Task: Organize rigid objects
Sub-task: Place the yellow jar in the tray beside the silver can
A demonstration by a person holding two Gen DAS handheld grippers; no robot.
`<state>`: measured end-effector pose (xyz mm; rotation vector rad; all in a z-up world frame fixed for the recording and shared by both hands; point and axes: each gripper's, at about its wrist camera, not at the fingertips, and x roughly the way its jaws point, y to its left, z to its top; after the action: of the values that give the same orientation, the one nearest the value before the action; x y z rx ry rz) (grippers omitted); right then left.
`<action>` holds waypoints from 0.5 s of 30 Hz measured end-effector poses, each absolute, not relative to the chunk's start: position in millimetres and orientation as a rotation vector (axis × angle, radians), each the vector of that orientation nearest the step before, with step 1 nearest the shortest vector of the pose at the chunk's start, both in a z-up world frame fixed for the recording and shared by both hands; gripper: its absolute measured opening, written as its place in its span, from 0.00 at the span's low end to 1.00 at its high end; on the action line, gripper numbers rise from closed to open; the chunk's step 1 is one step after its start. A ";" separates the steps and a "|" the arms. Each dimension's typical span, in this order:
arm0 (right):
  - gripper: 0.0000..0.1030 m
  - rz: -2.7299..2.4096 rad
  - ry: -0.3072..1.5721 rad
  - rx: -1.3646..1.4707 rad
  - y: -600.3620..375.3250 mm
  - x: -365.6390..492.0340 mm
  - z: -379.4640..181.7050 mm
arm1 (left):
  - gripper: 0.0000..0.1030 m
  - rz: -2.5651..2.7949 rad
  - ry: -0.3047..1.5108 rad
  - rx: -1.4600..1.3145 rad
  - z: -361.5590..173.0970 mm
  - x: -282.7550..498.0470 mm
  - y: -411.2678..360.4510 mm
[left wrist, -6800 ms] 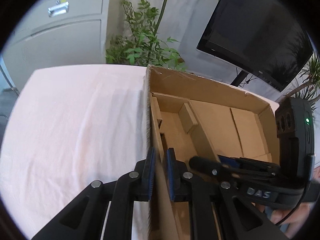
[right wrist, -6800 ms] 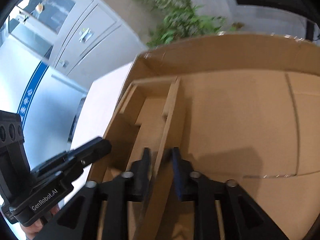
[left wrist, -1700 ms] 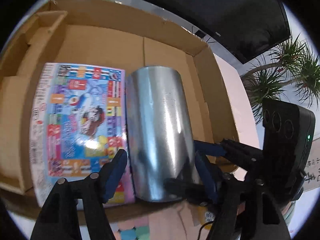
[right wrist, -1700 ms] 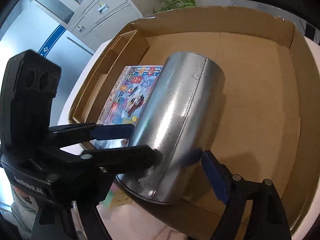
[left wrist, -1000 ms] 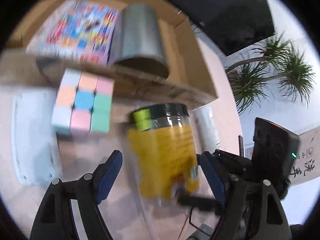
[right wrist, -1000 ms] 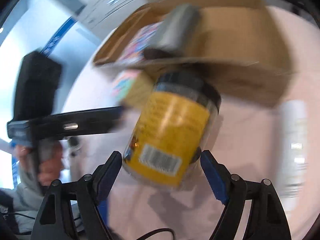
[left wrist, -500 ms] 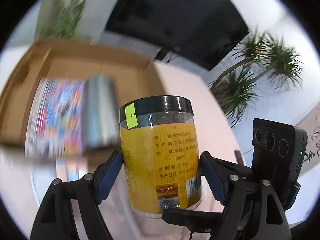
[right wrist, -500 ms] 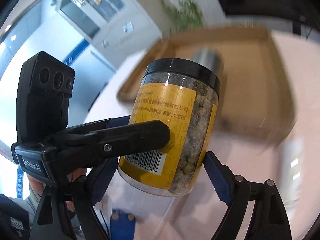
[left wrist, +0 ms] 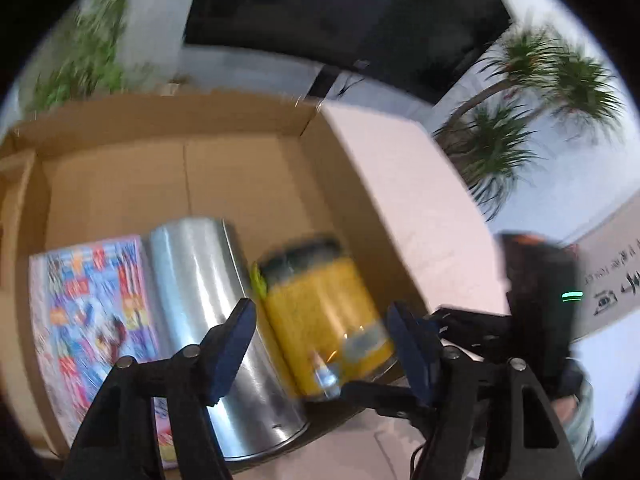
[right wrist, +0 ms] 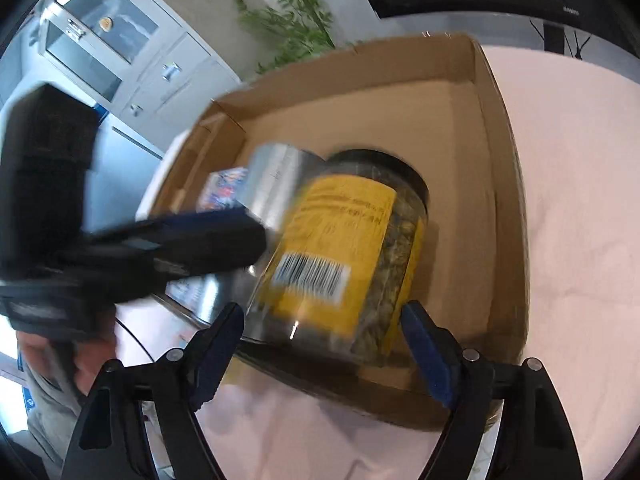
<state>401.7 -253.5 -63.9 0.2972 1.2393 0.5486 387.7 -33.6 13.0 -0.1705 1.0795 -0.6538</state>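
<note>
A yellow-labelled jar with a black lid lies on its side in the cardboard box, next to a silver metal tin. A colourful flat box lies left of the tin. My left gripper is open, its jaws either side of the jar's base without gripping. My right gripper is open too, jaws wide at the jar's base. The frames are blurred by motion.
The box stands on a pale pink tablecloth. A black monitor and potted plants stand behind. Grey cabinets are at the left in the right wrist view.
The jar, held up between both grippers half a second ago, now lies in the box beside the tin. Both grippers have let go and stand open.
</note>
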 end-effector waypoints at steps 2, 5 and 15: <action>0.78 0.557 1.246 0.270 -253.3 398.6 -69.3 | 0.67 -0.628 1.033 -0.167 26.5 396.4 -16.1; 0.78 0.574 1.255 0.214 -249.6 396.0 -70.8 | 0.67 -0.549 1.006 -0.166 27.3 423.4 11.8; 0.68 0.484 1.166 0.344 -271.6 488.8 -48.4 | 0.65 -0.577 1.150 -0.144 -31.4 471.8 13.9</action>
<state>488.8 -271.6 -48.4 0.3444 1.1660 0.4837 471.8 13.9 -31.4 -0.1437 1.1499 -0.5767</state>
